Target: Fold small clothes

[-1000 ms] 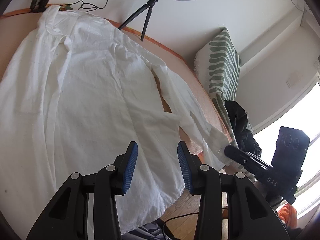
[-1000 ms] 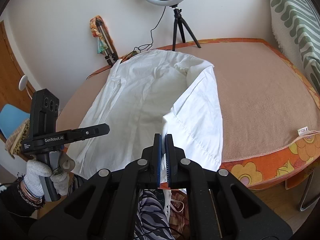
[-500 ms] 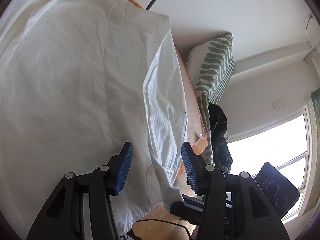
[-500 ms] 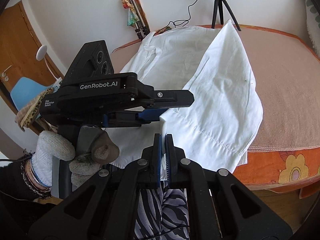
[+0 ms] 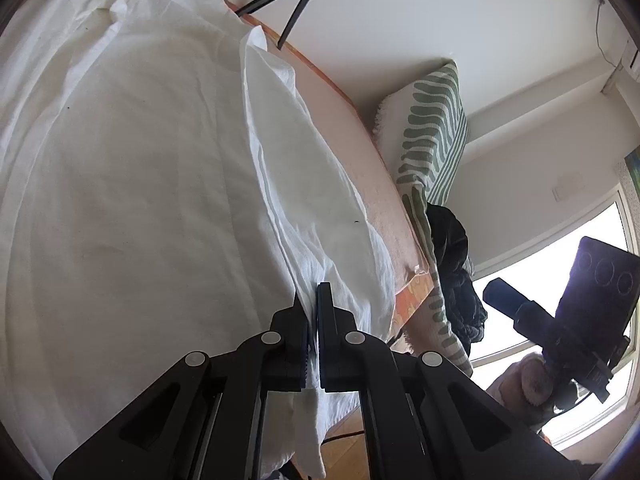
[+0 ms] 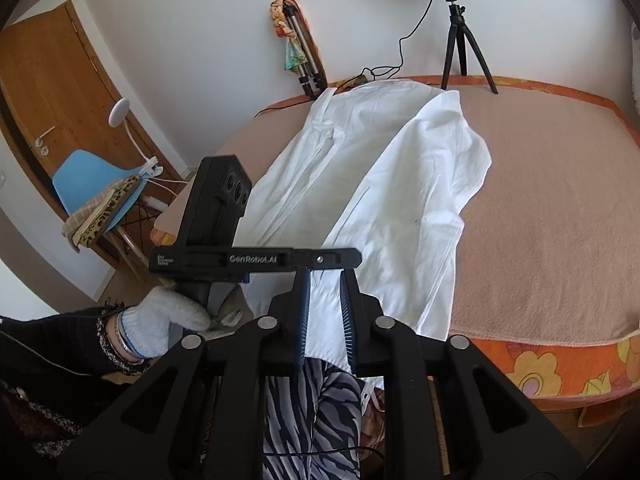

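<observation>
A white shirt (image 5: 140,160) lies spread on the peach bed cover (image 6: 540,200), its right side folded over the body (image 6: 420,168). My left gripper (image 5: 313,300) is shut on the folded edge of the shirt near the bed's front edge. It also shows in the right wrist view as a black bar (image 6: 352,257) held by a gloved hand (image 6: 160,320). My right gripper (image 6: 325,276) is opening. Shirt hem lies between its blue pads (image 6: 302,312), which do not press on it. In the left wrist view the right gripper (image 5: 491,293) hangs off to the right, beside the bed.
A ring light on a tripod (image 6: 460,40) stands at the bed's far edge, with a folded tripod (image 6: 304,60) against the wall. A green striped pillow (image 5: 432,128) and dark clothes (image 5: 452,248) sit at the bed's side. A blue chair (image 6: 92,184) stands left. Zebra-print fabric (image 6: 320,408) is below.
The left gripper went from open to shut on the folded shirt edge. The right gripper let go of the hem, and its jaws now stand apart.
</observation>
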Demonstrator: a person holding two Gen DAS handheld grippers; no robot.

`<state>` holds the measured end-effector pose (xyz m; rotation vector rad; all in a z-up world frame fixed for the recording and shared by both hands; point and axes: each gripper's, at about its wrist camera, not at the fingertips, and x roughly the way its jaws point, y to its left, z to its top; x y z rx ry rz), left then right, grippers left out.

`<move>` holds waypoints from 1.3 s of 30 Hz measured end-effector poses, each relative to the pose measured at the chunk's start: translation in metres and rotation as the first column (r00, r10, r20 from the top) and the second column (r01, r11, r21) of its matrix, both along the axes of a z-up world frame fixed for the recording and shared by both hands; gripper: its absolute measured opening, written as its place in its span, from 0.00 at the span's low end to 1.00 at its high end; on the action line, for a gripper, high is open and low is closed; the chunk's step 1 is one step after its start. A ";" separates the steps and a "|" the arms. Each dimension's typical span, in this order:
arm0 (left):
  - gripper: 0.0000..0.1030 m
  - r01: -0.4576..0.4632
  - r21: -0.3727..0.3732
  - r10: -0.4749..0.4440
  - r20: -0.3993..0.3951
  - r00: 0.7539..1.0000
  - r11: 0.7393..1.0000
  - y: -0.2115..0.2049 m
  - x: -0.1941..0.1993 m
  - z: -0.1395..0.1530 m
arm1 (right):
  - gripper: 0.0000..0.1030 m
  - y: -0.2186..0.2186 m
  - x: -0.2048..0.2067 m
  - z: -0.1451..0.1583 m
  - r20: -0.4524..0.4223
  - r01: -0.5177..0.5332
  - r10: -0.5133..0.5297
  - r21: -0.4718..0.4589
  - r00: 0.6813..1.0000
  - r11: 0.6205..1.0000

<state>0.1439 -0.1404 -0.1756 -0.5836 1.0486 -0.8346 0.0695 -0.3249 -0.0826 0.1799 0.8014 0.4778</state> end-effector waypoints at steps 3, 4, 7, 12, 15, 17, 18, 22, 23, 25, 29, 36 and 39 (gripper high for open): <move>0.00 -0.001 0.028 0.000 0.027 1.000 1.000 0.004 -0.002 0.001 | 0.50 -0.003 0.039 0.018 0.017 0.090 -0.089 -0.072 0.996 0.993; 0.00 0.000 0.032 0.000 0.025 1.000 0.999 0.004 -0.002 0.000 | 0.50 -0.002 0.056 0.017 0.007 0.132 -0.132 -0.105 0.991 0.986; 0.00 -0.004 0.026 0.004 0.009 1.000 1.000 0.008 -0.003 -0.004 | 0.50 -0.007 0.117 0.002 -0.067 0.219 -0.231 -0.155 0.971 0.963; 0.00 -0.023 -0.009 0.023 -0.033 0.999 1.000 0.015 -0.003 -0.011 | 0.50 -0.038 0.200 -0.045 -0.209 0.307 -0.334 -0.151 0.919 0.940; 0.01 -0.013 -0.020 0.012 -0.053 0.999 1.000 0.016 -0.001 -0.017 | 0.50 -0.053 0.227 -0.064 -0.251 0.340 -0.354 -0.100 0.901 0.935; 0.01 -0.006 -0.014 0.006 -0.048 0.999 1.000 0.014 0.000 -0.018 | 0.50 -0.056 0.238 -0.072 -0.263 0.351 -0.362 -0.092 0.894 0.932; 0.01 -0.005 -0.013 0.004 -0.045 0.999 1.000 0.015 0.000 -0.018 | 0.50 -0.055 0.243 -0.076 -0.269 0.345 -0.357 -0.091 0.895 0.934; 0.01 0.001 0.014 -0.001 -0.011 1.000 1.000 0.017 -0.009 -0.014 | 0.04 -0.044 0.253 -0.076 -0.275 0.304 -0.315 -0.082 0.908 0.949; 0.01 -0.004 0.019 0.004 -0.002 1.000 1.000 0.018 -0.011 -0.013 | 0.04 -0.039 0.255 -0.071 -0.261 0.295 -0.314 -0.109 0.913 0.949; 0.01 -0.012 0.036 0.011 0.017 1.000 0.999 0.018 -0.013 -0.012 | 0.03 -0.029 0.259 -0.055 -0.205 0.265 -0.304 -0.196 0.930 0.944; 0.01 -0.017 0.089 0.013 0.043 0.999 0.996 0.017 -0.020 -0.012 | 0.03 -0.020 0.275 -0.035 -0.129 0.267 -0.320 -0.315 0.939 0.911; 0.01 -0.020 0.114 0.015 0.048 0.999 0.993 0.012 -0.025 -0.008 | 0.15 -0.024 0.272 -0.047 -0.191 0.267 -0.338 -0.318 0.922 0.910; 0.01 -0.019 0.127 0.010 0.072 0.997 0.992 0.015 -0.028 0.000 | 0.40 -0.037 0.249 -0.036 -0.178 0.300 -0.356 -0.278 0.917 0.912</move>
